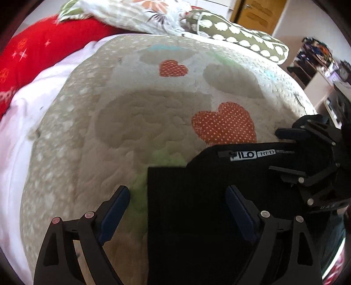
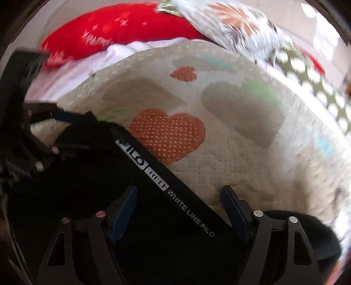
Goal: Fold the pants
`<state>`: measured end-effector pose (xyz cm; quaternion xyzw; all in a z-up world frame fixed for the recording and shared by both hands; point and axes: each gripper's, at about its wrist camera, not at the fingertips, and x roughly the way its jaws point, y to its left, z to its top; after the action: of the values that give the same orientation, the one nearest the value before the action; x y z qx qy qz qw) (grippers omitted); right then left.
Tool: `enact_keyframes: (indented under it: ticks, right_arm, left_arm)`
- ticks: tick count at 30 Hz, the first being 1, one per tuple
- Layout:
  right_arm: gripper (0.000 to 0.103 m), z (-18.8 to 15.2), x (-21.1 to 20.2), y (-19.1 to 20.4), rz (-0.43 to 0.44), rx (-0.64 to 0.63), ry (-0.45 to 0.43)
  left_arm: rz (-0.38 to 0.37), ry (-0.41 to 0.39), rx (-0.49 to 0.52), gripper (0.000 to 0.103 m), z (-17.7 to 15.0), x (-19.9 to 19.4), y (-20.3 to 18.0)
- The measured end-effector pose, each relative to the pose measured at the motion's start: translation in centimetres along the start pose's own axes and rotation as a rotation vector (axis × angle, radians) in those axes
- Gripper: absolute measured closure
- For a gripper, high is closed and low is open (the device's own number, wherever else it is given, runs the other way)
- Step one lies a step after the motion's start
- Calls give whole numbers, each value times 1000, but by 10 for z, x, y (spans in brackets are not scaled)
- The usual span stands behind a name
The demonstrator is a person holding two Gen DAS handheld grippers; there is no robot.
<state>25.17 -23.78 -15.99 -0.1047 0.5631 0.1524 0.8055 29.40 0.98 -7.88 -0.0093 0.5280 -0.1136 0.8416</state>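
Black pants (image 1: 197, 208) lie on a cream quilt with orange hearts (image 1: 131, 122). A white "FILO RED" label runs along their waistband (image 1: 252, 154), and shows in the right wrist view (image 2: 153, 173). My left gripper (image 1: 177, 197) is open, its fingers straddling the pants' left edge. It shows at the left of the right wrist view (image 2: 54, 131). My right gripper (image 2: 178, 197) is open over the waistband, and appears at the right of the left wrist view (image 1: 283, 151). The pants (image 2: 87, 186) fill the lower left there.
A red pillow (image 1: 33, 57), a floral pillow (image 1: 136, 15) and a green dotted pillow (image 1: 241, 35) lie at the bed's far end. A white sheet (image 1: 19, 122) borders the quilt on the left. A wooden door (image 1: 261, 15) and shelves (image 1: 311, 59) stand at the right.
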Motion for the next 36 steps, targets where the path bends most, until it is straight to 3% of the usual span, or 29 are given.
enact_keyframes:
  ticks: [4, 5, 6, 9, 16, 18, 20, 22, 24, 28, 30, 32, 35, 36]
  right_arm:
    - [61, -3, -6, 6, 13, -23, -35]
    - [70, -4, -9, 9, 18, -26, -36]
    - [77, -3, -11, 11, 19, -29, -38]
    - [83, 0, -34, 20, -14, -46, -74]
    - [83, 0, -144, 62, -100, -74, -315]
    - [83, -17, -174, 88, -131, -91, -384]
    - [83, -49, -196, 118, -82, -78, -438]
    - [83, -81, -195, 145, -39, -65, -438]
    - [83, -119, -176, 173, 35, -37, -387]
    - [82, -164, -114, 198, 152, 13, -186]
    - [72, -176, -115, 192, 204, 54, -150]
    - [58, -181, -134, 172, 214, 112, -177]
    - [38, -193, -181, 121, 100, 230, -285]
    - [30, -203, -199, 95, 20, 302, -323]
  left_arm:
    - [-61, -28, 60, 71, 4, 2, -14]
    - [-58, -33, 65, 75, 5, 1, -17]
    - [-41, -38, 81, 77, 6, 1, -22]
    - [-28, -94, 97, 80, 8, -17, -29]
    - [-17, -317, 89, 78, -3, -111, -37]
    - [-16, -383, 79, 76, -27, -140, -42]
    - [-21, -432, 52, 74, -63, -160, -43]
    - [-42, -453, 19, 73, -103, -166, -42]
    - [-25, -412, -16, 72, -152, -155, -38]
    - [36, -273, -16, 73, -219, -116, -42]
    - [58, -249, -23, 73, -240, -105, -41]
    - [46, -257, -39, 73, -251, -106, -37]
    - [7, -266, -93, 72, -255, -109, -25]
    - [9, -270, -104, 72, -251, -109, -22]
